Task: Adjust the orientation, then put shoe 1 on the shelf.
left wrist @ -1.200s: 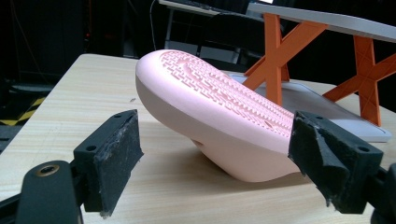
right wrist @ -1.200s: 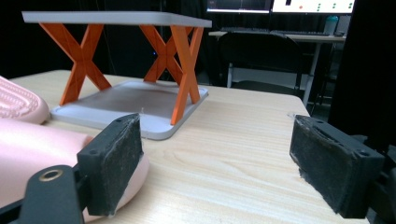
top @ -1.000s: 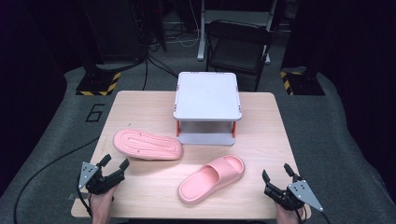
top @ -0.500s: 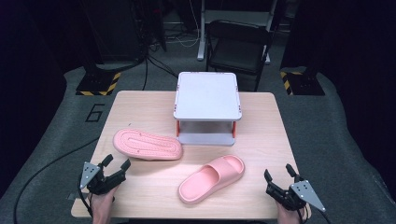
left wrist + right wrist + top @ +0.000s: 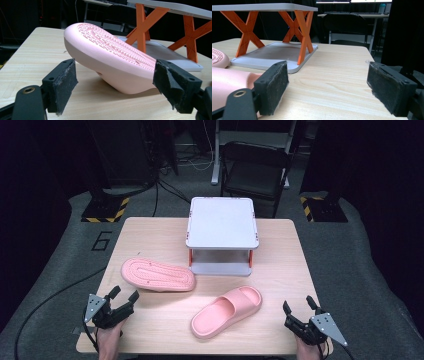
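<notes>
We hold both tongs spread and empty: left tongs (image 5: pixel 121 301) at lower left near the upturned pink foam slipper (image 5: pixel 157 275), right tongs (image 5: pixel 298 307) at lower right of the pale wooden desk (image 5: pixel 280 270).

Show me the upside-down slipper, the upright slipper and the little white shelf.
Upside-down slipper (image 5: pixel 157 275): high view, middle of its ribbed sole.
Upright slipper (image 5: pixel 218 316): high view, on its footbed.
Shelf (image 5: pixel 222 223): high view, middle of its white top.
</notes>
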Available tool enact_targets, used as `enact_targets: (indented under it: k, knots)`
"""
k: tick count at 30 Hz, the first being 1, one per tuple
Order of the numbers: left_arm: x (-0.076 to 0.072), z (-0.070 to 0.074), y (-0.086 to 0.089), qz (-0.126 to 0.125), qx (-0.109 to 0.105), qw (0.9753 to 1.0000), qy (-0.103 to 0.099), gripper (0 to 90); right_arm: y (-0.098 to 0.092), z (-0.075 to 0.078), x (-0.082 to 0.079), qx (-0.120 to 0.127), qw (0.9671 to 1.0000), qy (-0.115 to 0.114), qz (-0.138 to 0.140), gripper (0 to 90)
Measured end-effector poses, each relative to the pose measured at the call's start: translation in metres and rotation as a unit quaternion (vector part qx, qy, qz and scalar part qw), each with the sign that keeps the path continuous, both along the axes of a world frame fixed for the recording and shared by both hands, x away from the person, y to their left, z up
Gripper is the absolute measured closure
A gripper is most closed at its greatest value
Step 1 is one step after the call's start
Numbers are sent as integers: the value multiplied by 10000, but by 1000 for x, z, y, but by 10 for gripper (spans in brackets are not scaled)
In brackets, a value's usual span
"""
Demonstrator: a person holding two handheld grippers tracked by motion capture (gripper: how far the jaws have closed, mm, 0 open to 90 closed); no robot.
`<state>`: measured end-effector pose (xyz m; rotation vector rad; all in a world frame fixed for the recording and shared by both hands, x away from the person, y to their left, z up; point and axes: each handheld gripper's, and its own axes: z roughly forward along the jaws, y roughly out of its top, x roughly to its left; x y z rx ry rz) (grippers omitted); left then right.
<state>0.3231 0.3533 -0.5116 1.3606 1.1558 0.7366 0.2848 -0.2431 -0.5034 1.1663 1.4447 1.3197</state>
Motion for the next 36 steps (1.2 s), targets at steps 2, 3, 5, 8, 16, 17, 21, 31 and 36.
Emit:
enact_targets:
  k: [2,3,5,8,16,17,21,31,36]
  knots:
    - [1,-1,-1,-12,12,10000,13,189,0,0,0,-6,10000,14,7,168]
    - [1,-1,-2,-32,25,10000,9,189,0,0,0,5,10000,15,-7,168]
    - [3,-2,-3,-101,95,9999,17,189,-1,0,1,22,10000,15,-59,169]
    - [2,1,-9,-266,139,9995,-90,189,0,-1,1,23,10000,58,-46,169]
    - [6,7,-37,-977,198,9950,-50,218,0,0,2,-27,10000,56,0,171]
    - [8,8,-42,-1066,182,9941,-41,222,0,0,2,-18,10000,62,-6,171]
    - [17,17,-70,-1661,392,9853,3,260,-1,-1,1,14,10000,96,13,173]
    - [42,27,-150,-2750,980,9560,286,285,6,1,1,-268,9995,84,115,174]
    - [50,28,-176,-3109,1023,9435,519,315,9,0,2,-349,9991,116,193,174]
